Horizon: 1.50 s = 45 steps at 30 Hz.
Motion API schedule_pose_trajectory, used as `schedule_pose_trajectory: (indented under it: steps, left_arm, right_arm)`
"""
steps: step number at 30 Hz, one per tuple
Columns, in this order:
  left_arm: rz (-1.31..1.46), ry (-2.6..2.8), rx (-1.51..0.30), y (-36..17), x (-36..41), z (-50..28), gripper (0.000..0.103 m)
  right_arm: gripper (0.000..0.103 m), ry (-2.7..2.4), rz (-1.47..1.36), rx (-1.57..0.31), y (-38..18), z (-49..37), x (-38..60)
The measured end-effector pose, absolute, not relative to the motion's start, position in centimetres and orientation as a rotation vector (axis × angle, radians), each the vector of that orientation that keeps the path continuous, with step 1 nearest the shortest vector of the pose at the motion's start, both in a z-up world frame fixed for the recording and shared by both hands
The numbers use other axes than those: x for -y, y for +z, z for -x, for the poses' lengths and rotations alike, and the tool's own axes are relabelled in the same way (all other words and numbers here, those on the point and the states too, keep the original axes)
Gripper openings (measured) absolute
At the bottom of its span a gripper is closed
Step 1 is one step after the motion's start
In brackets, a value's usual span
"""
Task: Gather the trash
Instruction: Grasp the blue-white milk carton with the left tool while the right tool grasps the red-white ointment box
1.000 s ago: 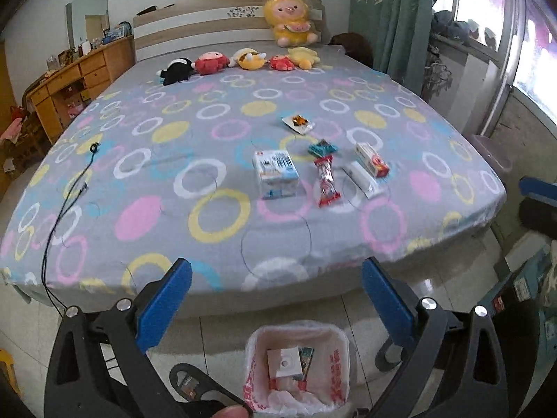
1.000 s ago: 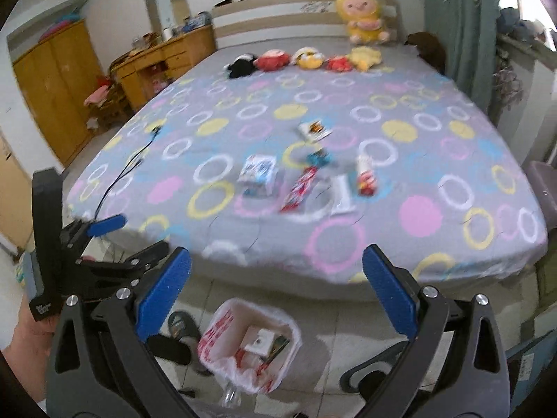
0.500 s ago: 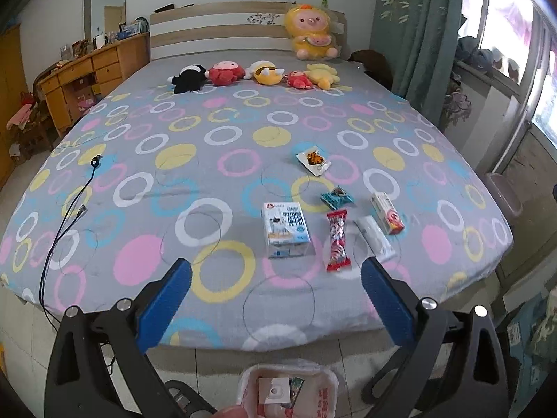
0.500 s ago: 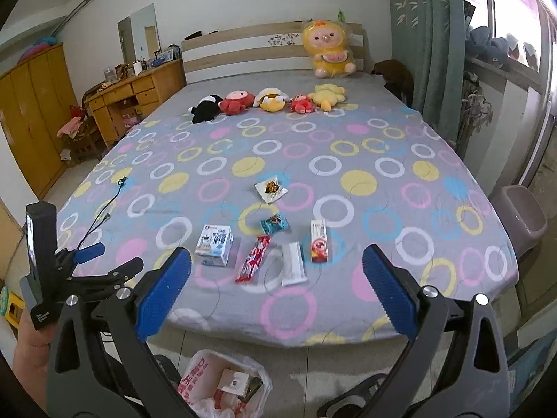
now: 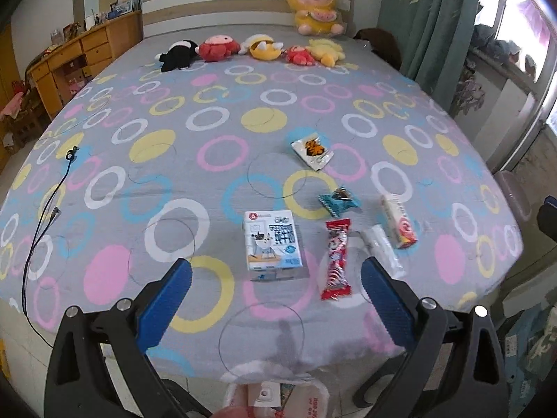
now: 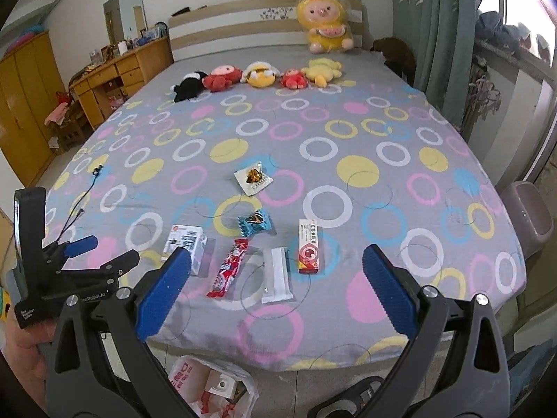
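Small white milk carton (image 5: 272, 244) with blue print lying flat on circle-patterned bedsheet (image 5: 209, 160), left gripper (image 5: 275, 299) and right gripper (image 6: 276, 294) both spread wide, empty, touching nothing

Six pieces of trash (image 5: 272, 240) on the bed; six plush toys (image 5: 220, 48), perhaps.

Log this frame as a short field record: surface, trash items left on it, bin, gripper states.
surface: bed with circle-patterned sheet
trash on bed: milk carton; red candy wrapper; white sachet; red-and-white box; teal wrapper; white snack packet
bin: white plastic bag on the floor at the bed's foot, already holding some trash
left gripper: open, empty, above the bed edge
right gripper: open, empty
not trash: plush toys by the headboard
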<state>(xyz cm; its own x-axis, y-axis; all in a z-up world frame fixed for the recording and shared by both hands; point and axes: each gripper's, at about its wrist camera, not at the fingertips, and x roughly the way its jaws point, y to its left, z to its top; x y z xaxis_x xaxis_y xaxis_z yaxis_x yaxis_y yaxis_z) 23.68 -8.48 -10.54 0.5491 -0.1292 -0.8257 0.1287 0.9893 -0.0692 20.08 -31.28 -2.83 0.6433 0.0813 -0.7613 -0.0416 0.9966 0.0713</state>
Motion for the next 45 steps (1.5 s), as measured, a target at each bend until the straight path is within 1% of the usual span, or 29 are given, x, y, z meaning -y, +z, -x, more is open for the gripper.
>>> schedule_pose_trajectory:
  steps: [8,15,27,34,40,45]
  left_arm:
    - [0.013,-0.123,-1.107,-15.8,9.2,-29.0,0.095]
    - [-0.012,-0.077,-1.166,-18.8,9.3,-32.0,0.095]
    - [-0.067,-0.055,-1.235,-22.6,10.4,-34.4,0.095]
    - [-0.039,-0.045,-1.282,-25.0,10.0,-35.3,0.095]
    - [-0.045,-0.036,-1.303,-26.4,9.5,-35.8,0.095]
    - [-0.069,-0.038,-1.285,-26.8,9.5,-35.8,0.096]
  right_arm:
    - [0.096,0.063,-0.058,-0.956,-6.8,-25.5,32.1]
    - [0.096,0.05,-0.059,-1.035,-10.7,-29.5,32.7]
    - [0.096,0.027,-0.074,-1.16,-16.7,-34.4,32.8]
    - [0.096,-0.025,-0.091,-1.248,-21.0,-36.3,33.5]
    - [0.096,-0.054,-0.093,-1.305,-24.1,-37.2,33.9]
    - [0.096,-0.071,-0.093,-1.342,-26.1,-37.6,34.3]
